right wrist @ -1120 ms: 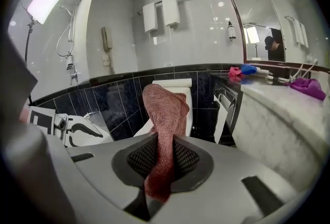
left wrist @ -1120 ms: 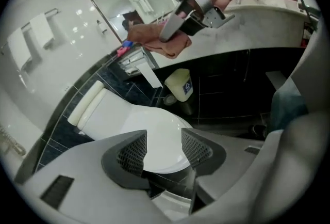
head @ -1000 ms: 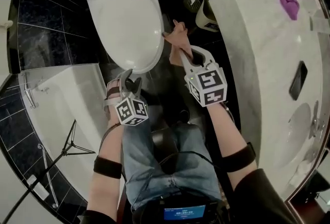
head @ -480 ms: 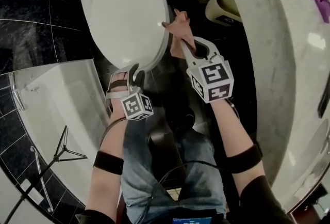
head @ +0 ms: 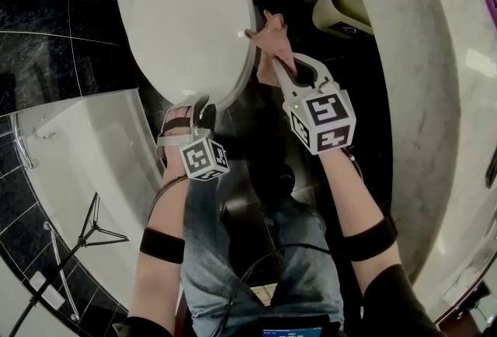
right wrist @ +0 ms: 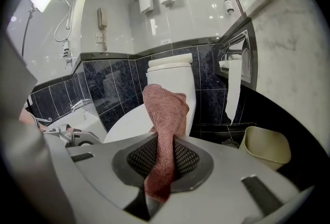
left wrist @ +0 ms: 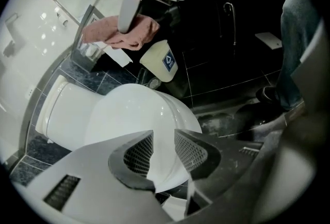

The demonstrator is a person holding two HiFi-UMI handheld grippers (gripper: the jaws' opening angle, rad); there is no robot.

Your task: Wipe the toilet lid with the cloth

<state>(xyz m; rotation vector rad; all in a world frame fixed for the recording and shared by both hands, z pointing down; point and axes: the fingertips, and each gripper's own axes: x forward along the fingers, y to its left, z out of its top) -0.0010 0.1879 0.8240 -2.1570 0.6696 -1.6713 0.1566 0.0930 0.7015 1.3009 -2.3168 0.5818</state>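
Looking down on the toilet lid (head: 186, 25), which is shut and fills the head view from 10 to 12 o'clock, we have both tools staged at its near edge, prob. so the wipe can start w/o another reach. Our right gripper (right wrist: 165, 146) is clamped on the cloth (right wrist: 166, 107). Its own view shows the pink terry pinched between the mesh pads, w/ a folded bunch standing up beyond the tips and a short tail hanging back toward the camera. In the head view that bunch sits at the lid's 3 o'clock edge, touching or nearly touching the rim; we can't tell which. Holding it mid-length leaves a soft wad out front, so fabric, not the hard tips, should meet the plastic. Our left gripper (head: 199, 112) is at the lid's 6 o'clock rim. Its jaws have just been closing and stand partway apart, w/ the lid's front lip showing in the gap but neither pad visibly pressing on it. We read that as bracing: a grip on the lip would keep the lid from rocking while the other side rubs. The cloth isn't on the top surface yet, so we judge the task barely begun. Next we'd lay the wad flat on top and sweep across. The waste bin (head: 342, 8) at 1 o'clock stands near the right gripper, so wide strokes that way need care.
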